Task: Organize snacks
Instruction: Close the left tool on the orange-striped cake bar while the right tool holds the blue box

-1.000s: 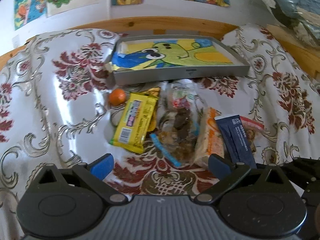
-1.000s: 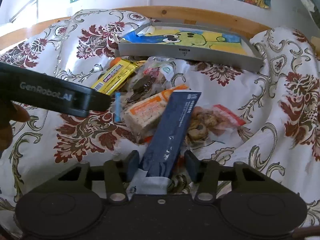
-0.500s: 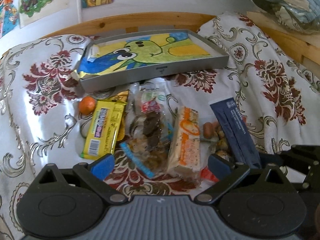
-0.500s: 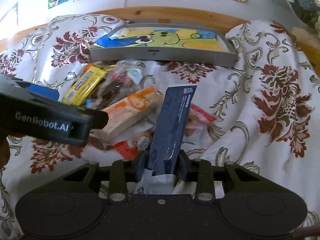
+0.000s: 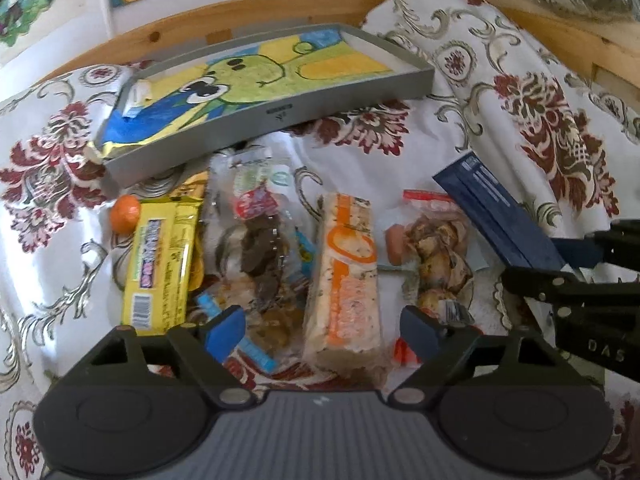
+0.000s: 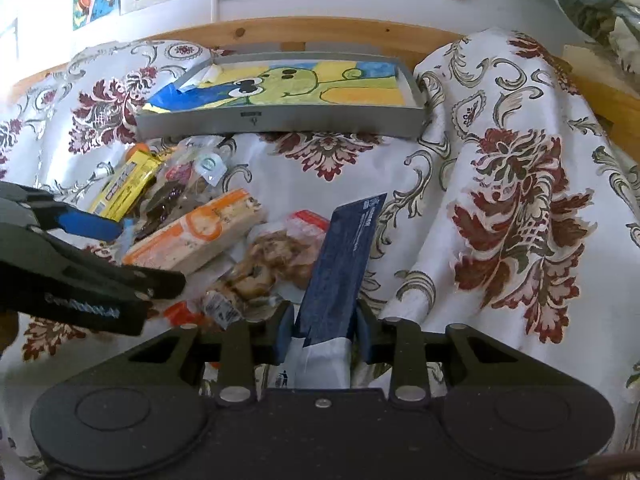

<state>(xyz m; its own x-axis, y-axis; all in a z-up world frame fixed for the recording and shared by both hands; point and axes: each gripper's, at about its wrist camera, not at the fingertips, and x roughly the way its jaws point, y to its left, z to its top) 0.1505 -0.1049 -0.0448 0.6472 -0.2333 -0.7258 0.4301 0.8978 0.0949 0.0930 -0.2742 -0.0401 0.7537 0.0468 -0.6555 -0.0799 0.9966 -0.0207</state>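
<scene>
My right gripper [image 6: 322,330] is shut on a long dark blue snack packet [image 6: 344,260], which is lifted off the cloth and points toward the tray; the same packet [image 5: 500,216] shows at the right of the left wrist view. My left gripper [image 5: 322,330] is open, its fingers either side of the near end of an orange-and-white bar [image 5: 344,280]. On the cloth lie a yellow bar [image 5: 162,264], a clear bag of dark pieces [image 5: 260,240], a bag of brown nuts [image 5: 436,252] and a small orange fruit [image 5: 125,208]. A grey tray [image 5: 280,114] with a cartoon drawing stands behind them.
A flowered white cloth [image 6: 516,200] covers the surface and bulges up at the right. A wooden rail [image 6: 320,28] runs behind the tray, with pictures on the wall above. The left gripper's body [image 6: 80,276] reaches in from the left of the right wrist view.
My right gripper has shut on the blue packet and raised it off the pile to the right. My left gripper moved right and closer, now straddling the orange-and-white bar.
</scene>
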